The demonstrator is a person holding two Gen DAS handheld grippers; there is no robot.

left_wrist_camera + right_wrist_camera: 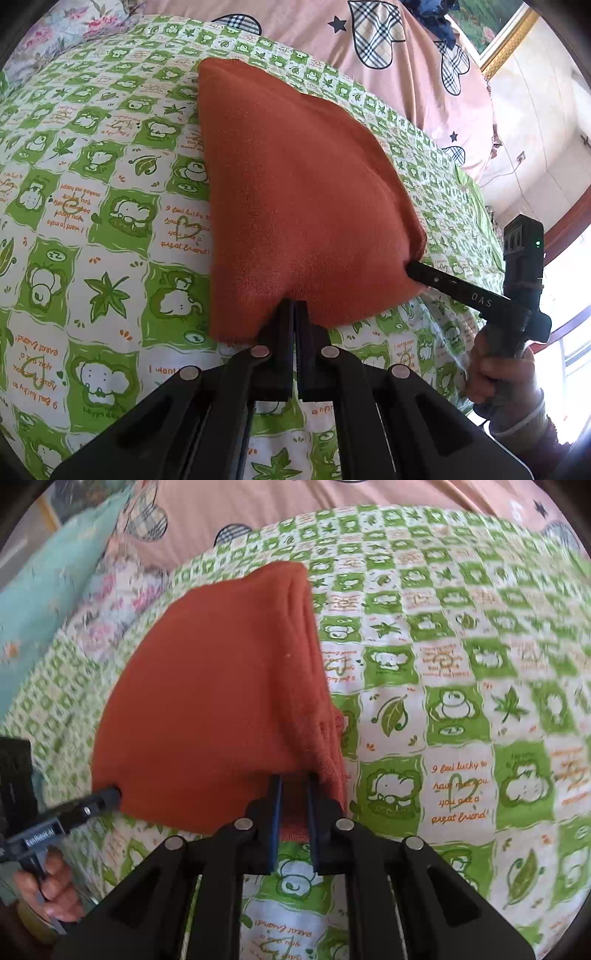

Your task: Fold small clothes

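Left gripper [295, 308] clamps the near edge of a folded orange cloth [295, 192] at frame centre; right gripper [293, 781] pinches its other corner, over a green checked bedsheet [92, 221].

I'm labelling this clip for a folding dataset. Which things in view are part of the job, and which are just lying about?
Part of the job:
- orange cloth, folded, its near edge pinched
- left hand-held gripper, shut on the cloth
- right hand-held gripper, shut on the cloth

Just lying about:
- green patterned sheet, under the cloth
- pink heart-print quilt
- floral pillow
- teal pillow
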